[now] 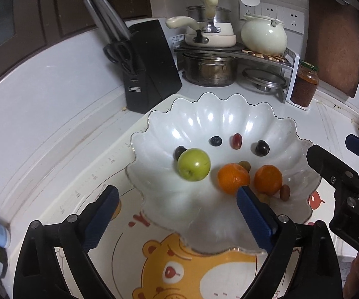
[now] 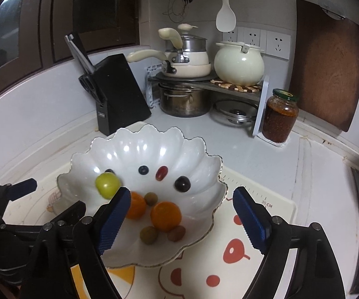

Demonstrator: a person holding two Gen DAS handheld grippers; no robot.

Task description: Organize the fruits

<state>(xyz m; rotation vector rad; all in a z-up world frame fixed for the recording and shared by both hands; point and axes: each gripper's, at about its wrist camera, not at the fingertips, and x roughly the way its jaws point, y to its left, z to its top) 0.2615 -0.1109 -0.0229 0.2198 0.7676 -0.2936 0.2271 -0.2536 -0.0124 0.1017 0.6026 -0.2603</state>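
Both tongs — left tongs [image 1: 178, 200] and right tongs [image 2: 181, 204] — gape empty; blurred green fruit [image 1: 193, 165], perhaps mid-drop, over bowl [image 1: 229, 114].

One bowl [image 2: 204, 154] before the jaws holds two oranges [image 2: 165, 216], one green fruit [image 2: 107, 184], four dark grapes [image 2: 182, 184], three longans [image 2: 149, 234].

The left gripper [image 1: 178, 210] is gaping empty over the scalloped bowl [image 1: 229, 114]. A green fruit [image 1: 193, 164] is sitting at 9 o'clock of 2 oranges [image 1: 233, 178].

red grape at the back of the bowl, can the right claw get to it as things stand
Probably yes: the right claw is open and empty, the red grape lies uncovered, though two oranges sit in the path.
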